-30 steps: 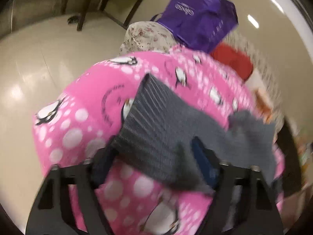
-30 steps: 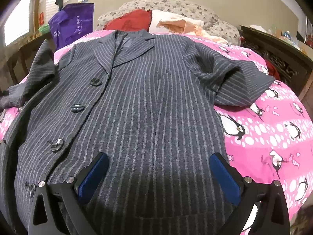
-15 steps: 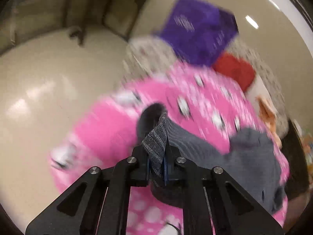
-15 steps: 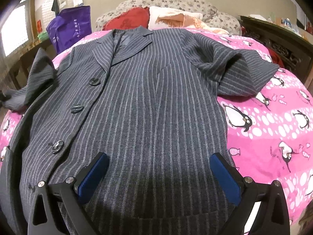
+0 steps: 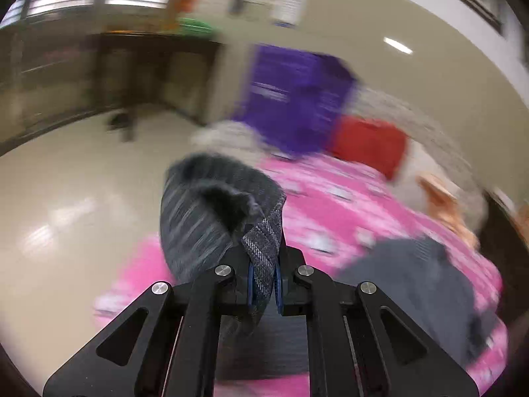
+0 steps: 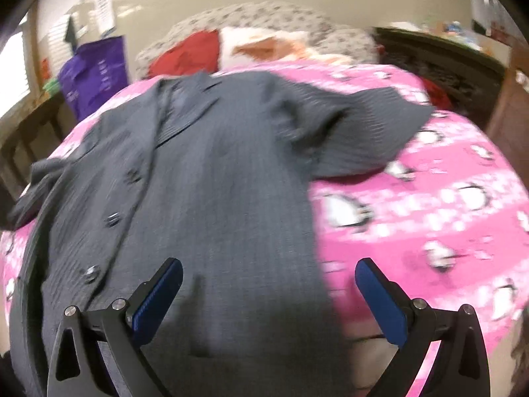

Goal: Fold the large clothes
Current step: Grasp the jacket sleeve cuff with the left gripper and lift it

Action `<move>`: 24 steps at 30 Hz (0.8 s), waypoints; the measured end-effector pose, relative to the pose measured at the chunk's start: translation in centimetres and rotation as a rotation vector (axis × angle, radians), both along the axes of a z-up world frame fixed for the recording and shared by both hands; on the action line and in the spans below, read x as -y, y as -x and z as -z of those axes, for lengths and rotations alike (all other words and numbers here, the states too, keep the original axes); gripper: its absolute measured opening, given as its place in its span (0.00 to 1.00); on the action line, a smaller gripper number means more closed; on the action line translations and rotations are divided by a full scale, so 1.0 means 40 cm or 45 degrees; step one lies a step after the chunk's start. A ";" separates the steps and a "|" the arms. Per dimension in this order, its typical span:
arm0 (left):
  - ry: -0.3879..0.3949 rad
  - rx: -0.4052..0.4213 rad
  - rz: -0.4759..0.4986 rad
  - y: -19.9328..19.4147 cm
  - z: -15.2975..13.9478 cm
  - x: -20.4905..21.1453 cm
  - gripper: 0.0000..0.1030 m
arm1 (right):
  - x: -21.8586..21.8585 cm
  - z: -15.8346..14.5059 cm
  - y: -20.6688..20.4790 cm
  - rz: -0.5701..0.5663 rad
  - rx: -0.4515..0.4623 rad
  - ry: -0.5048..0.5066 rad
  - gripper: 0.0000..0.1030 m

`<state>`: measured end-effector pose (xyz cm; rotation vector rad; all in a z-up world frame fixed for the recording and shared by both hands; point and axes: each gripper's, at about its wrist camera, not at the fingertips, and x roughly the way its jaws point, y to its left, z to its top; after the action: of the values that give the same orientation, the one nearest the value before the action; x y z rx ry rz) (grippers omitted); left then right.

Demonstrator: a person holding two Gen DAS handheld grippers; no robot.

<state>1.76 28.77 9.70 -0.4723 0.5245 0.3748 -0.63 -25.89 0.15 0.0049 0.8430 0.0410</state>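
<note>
Black slotted hand-held gripper point(image 5: 263, 289) frames, silver screws point(image 5: 222, 270), blue ribbed finger pads point(image 6: 380, 301).

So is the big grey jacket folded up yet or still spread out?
Mostly spread out. The jacket lies open and flat on the pink blanket; only one sleeve cuff is pinched in the left tool.

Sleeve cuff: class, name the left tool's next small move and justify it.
Probably carry the sleeve cuff inward over the jacket front. The left tool is shut on it, while the jacket lies spread flat on the pink blanket, unfolded.
</note>
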 end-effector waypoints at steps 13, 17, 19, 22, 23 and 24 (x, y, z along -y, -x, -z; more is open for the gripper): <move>0.087 -0.123 0.811 -0.406 0.109 0.748 0.08 | 0.256 0.045 0.043 0.277 -0.077 0.231 1.00; 0.111 -0.184 0.994 -0.420 0.167 0.920 0.08 | 0.273 0.087 0.050 0.288 -0.142 0.174 1.00; 0.128 -0.208 1.050 -0.415 0.191 0.986 0.08 | 0.281 0.107 0.056 0.296 -0.166 0.127 1.00; 0.161 -0.253 1.090 -0.402 0.218 1.019 0.09 | 0.298 0.117 0.066 0.315 -0.167 0.044 1.00; 0.172 -0.269 1.107 -0.399 0.228 1.028 0.10 | 0.301 0.119 0.069 0.316 -0.166 0.029 1.00; 0.178 -0.290 1.116 -0.397 0.238 1.030 0.12 | 0.302 0.122 0.072 0.316 -0.164 0.017 1.00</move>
<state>17.63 -12.43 0.19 -0.2947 0.9231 -0.4583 -3.49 -37.97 -4.73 0.1004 0.9663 -0.2002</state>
